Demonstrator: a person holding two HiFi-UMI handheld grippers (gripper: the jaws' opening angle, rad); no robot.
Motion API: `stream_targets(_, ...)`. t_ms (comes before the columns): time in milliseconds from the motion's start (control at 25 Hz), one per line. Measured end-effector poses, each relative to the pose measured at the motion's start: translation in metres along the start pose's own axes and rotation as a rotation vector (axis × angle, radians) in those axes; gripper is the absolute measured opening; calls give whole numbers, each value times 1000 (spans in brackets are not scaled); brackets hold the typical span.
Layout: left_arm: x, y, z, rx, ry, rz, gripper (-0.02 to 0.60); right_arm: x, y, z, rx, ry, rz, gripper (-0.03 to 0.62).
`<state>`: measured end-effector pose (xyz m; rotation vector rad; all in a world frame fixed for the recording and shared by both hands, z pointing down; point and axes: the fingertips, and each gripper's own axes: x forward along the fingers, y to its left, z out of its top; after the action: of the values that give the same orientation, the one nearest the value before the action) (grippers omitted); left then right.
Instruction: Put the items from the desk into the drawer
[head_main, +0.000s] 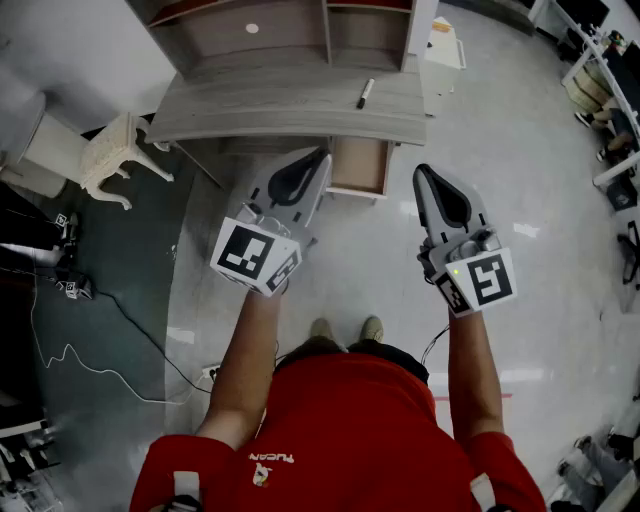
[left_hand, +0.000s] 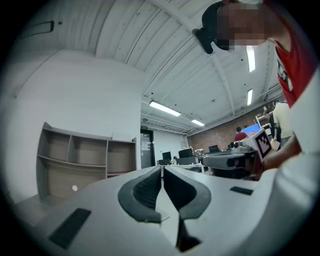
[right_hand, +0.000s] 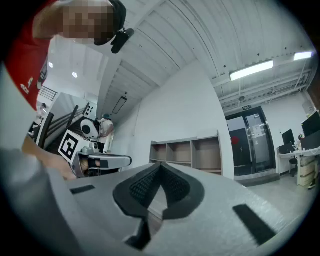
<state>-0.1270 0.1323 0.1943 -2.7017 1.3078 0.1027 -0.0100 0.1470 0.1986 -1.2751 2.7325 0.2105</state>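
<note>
Drawer is pulled out from under the worktop's front edge, w/ only its bare light-wood bottom showing. The shelf unit at the back of the worktop has a small white round thing in its left cubby. A slim dark marker lies on the grey woodgrain worktop near its right end (right above the drawer). Left hand-held gripper and right hand-held gripper both hover in front of the worktop. Their ribbed black pads are pressed together on nothing.

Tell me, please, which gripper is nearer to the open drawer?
Left. The left gripper overlaps the left edge of the drawer in the head view; the right gripper is off to its right, with floor between.
</note>
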Motion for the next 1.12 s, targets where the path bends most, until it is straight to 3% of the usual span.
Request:
stream_targets(440, 12, -10, 1, 9, -1, 21, 17, -9, -7, 5, 5, -41, 45, 3)
stream_targets(1120, 79, -31, -14, 35, 33, 116, 17, -49, -103, -21, 30, -40, 34, 5)
